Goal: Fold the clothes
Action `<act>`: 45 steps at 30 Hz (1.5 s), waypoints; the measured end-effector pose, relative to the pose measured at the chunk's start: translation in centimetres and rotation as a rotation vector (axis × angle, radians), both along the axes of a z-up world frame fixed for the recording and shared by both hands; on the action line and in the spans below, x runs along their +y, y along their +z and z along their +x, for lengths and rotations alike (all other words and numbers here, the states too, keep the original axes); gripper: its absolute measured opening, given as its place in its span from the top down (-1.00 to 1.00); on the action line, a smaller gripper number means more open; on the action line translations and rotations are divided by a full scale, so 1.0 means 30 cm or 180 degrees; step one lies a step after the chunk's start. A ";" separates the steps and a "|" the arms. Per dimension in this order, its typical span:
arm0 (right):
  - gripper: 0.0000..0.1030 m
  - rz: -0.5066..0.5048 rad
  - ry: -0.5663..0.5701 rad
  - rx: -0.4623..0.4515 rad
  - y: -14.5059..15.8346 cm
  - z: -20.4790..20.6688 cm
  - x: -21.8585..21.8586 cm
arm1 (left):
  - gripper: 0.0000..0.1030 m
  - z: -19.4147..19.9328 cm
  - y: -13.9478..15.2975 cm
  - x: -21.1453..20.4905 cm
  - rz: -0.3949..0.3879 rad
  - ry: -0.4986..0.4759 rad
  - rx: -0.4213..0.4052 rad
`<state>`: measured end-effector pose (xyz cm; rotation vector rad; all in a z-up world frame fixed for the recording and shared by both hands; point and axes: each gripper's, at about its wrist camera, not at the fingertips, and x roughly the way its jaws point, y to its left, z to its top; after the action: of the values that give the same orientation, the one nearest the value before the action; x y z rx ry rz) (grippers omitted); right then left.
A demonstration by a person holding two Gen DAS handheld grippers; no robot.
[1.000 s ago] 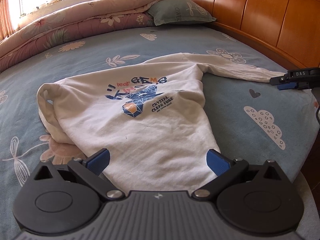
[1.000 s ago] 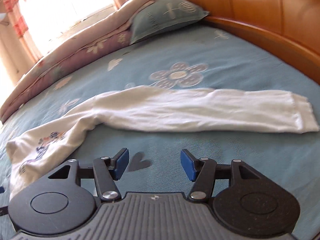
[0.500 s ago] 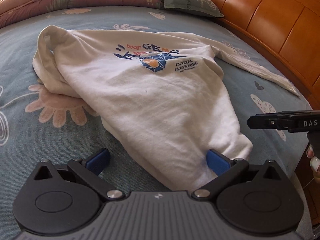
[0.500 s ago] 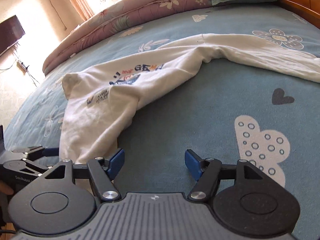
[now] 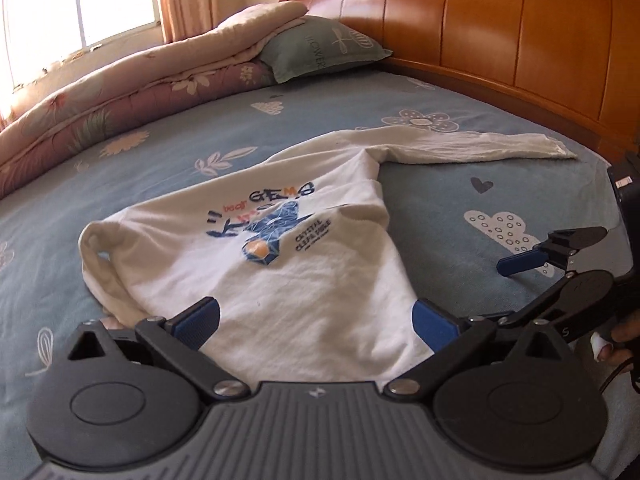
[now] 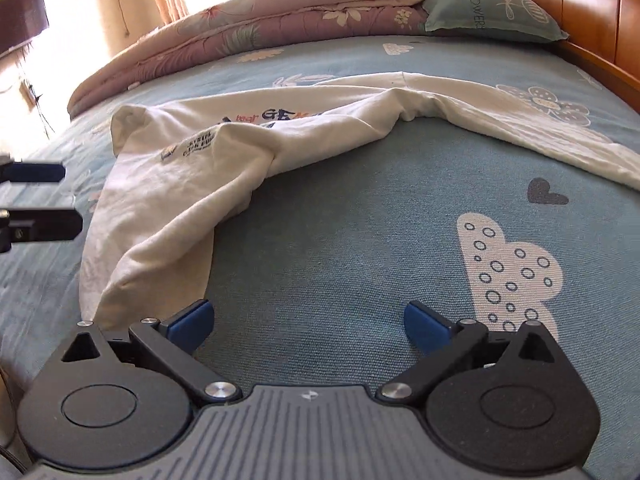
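The white long-sleeved printed top [image 5: 304, 264] lies on the blue patterned bedsheet [image 5: 460, 208], loosely bunched rather than flat: its hem end sits between and just under the left gripper's [image 5: 316, 320] spread fingers, its body narrows toward them, and one sleeve [image 5: 480, 146] runs straight out to the far right, well beyond the fingertips. Nothing about it reads as a finished fold.

Half a second ago the left camera looked steeply down on the top; now it is lifted back and levelled, so the headboard [image 5: 500, 40], pillow [image 5: 320, 48] and rolled quilt [image 5: 140, 92] show again. The hem is between the same fingers as before, and the garment looks unshifted. The right gripper [image 6: 306, 322], a second ago facing the sleeve, has swung round and now hangs over bare sheet, the top's edge just left of its left finger.

Both grippers are released, fingers wide apart, holding nothing. Judged from that, both have closed in on the hem end, which suits taking hold there to spread or fold the cloth.
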<state>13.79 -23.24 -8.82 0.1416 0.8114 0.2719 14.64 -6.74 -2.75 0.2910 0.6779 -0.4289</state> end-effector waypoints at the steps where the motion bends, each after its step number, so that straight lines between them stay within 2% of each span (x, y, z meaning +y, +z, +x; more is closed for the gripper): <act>1: -1.00 -0.0002 -0.0037 0.0014 0.002 -0.009 -0.011 | -0.98 0.009 -0.002 -0.039 0.0093 -0.0078 -0.0032; 4: -1.00 -0.0009 -0.0147 0.0056 0.007 -0.036 -0.042 | -0.98 0.030 -0.042 -0.169 0.0461 -0.0281 -0.0136; 8: -1.00 -0.0018 -0.0294 0.0112 0.014 -0.073 -0.084 | -0.97 0.032 -0.147 -0.300 0.1207 -0.0438 -0.0341; 10: -1.00 -0.0022 -0.0367 0.0140 0.018 -0.091 -0.105 | -0.97 0.032 -0.190 -0.311 0.1562 -0.0447 -0.0430; 12: -1.00 -0.0008 -0.0425 0.0157 0.012 -0.099 -0.122 | -0.97 0.046 -0.190 -0.281 0.1698 -0.0389 -0.0451; 16: -1.00 0.0011 -0.0436 0.0126 0.006 -0.102 -0.126 | -0.97 0.118 -0.097 -0.163 0.1542 -0.0047 -0.0515; 19: -1.00 -0.0023 -0.0420 0.0107 0.002 -0.099 -0.120 | -0.98 0.205 -0.041 -0.058 0.1282 0.0228 -0.0394; 23: -1.00 -0.0050 -0.0397 0.0085 0.000 -0.100 -0.119 | -0.98 0.334 -0.029 0.098 0.0789 0.0579 -0.0108; 27: -1.00 -0.0086 -0.0389 0.0064 -0.002 -0.101 -0.113 | -0.99 0.453 -0.090 0.255 0.0255 0.0843 0.0323; 30: -1.00 -0.0150 -0.0372 0.0046 -0.005 -0.102 -0.104 | -1.00 0.497 -0.133 0.350 -0.0211 0.0974 0.0642; 31: -1.00 -0.0171 -0.0366 0.0040 -0.007 -0.103 -0.102 | -1.00 0.491 -0.133 0.358 -0.0262 0.0977 0.0674; 32: -1.00 -0.0186 -0.0362 0.0033 -0.009 -0.104 -0.100 | -0.99 0.478 -0.127 0.358 -0.0272 0.0957 0.0667; 36: -1.00 -0.0255 -0.0350 -0.0004 -0.014 -0.105 -0.089 | -0.96 0.379 -0.037 0.300 -0.0060 0.0661 0.0373; 41: -1.00 -0.0453 -0.0323 -0.0041 -0.025 -0.102 -0.058 | -0.96 0.280 0.097 0.195 0.0012 0.0176 0.0074; 45: -1.00 -0.0596 -0.0320 -0.0061 -0.033 -0.103 -0.036 | -0.96 0.216 0.109 0.055 0.0194 -0.0270 -0.0058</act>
<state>10.70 -24.32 -9.80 0.0038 0.8038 0.1015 21.11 -5.08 0.53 0.3818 0.6632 -0.4865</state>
